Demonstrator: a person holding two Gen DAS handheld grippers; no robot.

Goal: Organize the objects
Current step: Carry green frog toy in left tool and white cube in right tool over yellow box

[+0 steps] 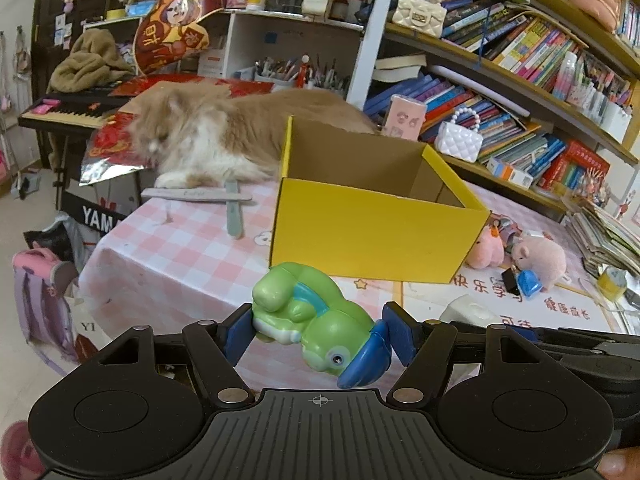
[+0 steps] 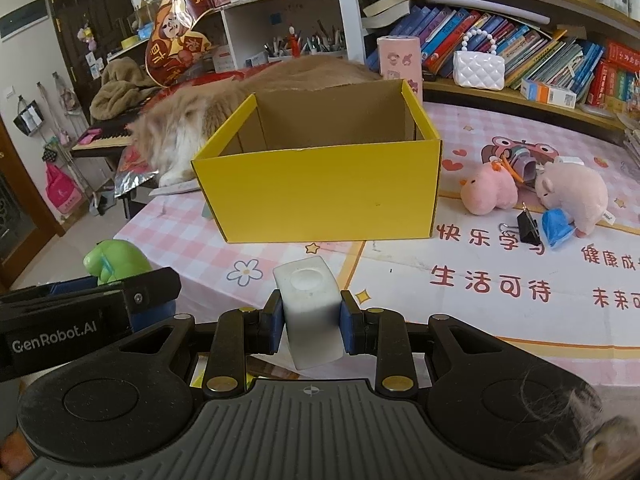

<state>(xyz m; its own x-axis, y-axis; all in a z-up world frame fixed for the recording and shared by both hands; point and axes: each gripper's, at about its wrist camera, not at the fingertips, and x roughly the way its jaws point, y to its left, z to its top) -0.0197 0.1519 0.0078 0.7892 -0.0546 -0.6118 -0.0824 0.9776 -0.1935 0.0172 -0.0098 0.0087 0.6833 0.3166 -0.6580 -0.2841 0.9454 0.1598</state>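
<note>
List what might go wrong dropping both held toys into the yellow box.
1. The cat lies right behind the yellow box; it may stir and nudge it.
2. The left gripper pinches the rounded green frog toy off-centre, so it may slip.
3. The right gripper with its white block is close beside the left; they may collide.

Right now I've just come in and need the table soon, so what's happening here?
A person is tidying toys with two handheld grippers. The left gripper is shut on a green toy; the right gripper is shut on a white block. Both are held in front of the open yellow box, whose visible inside looks empty. Two pink plushies and clips lie on the table; a cat lies behind the box.
</note>
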